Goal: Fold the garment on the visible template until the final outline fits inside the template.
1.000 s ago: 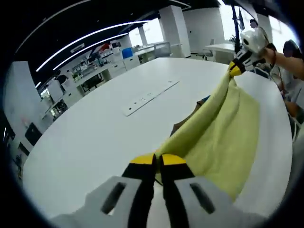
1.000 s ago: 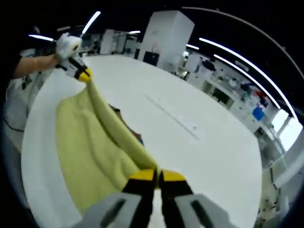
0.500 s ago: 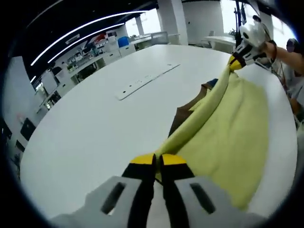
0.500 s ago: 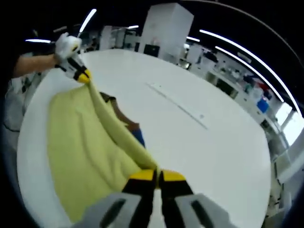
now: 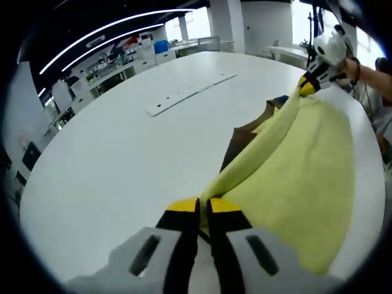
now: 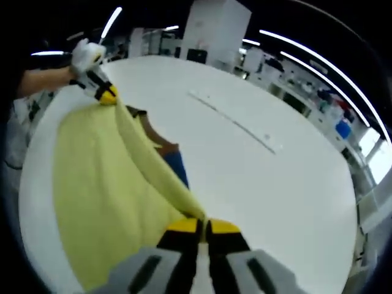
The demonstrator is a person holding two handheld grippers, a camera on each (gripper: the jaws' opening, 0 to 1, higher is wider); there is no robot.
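1. Here, bench: white, round, carrying everything.
2. Garment: pale yellow, stretched above bench between both tools.
3. Template: brown, partly under garment.
4. Left tool: jaws pinching garment edge.
5. Right tool: jaws pinching garment edge.

The pale yellow garment looks like soft, matt cloth with a faintly fuzzy, fleece-like nap, and its lifted edge rolls into a thick fold. The white table is smooth with a dull sheen. The left gripper has grey matt plastic jaws with glossier yellow tips.
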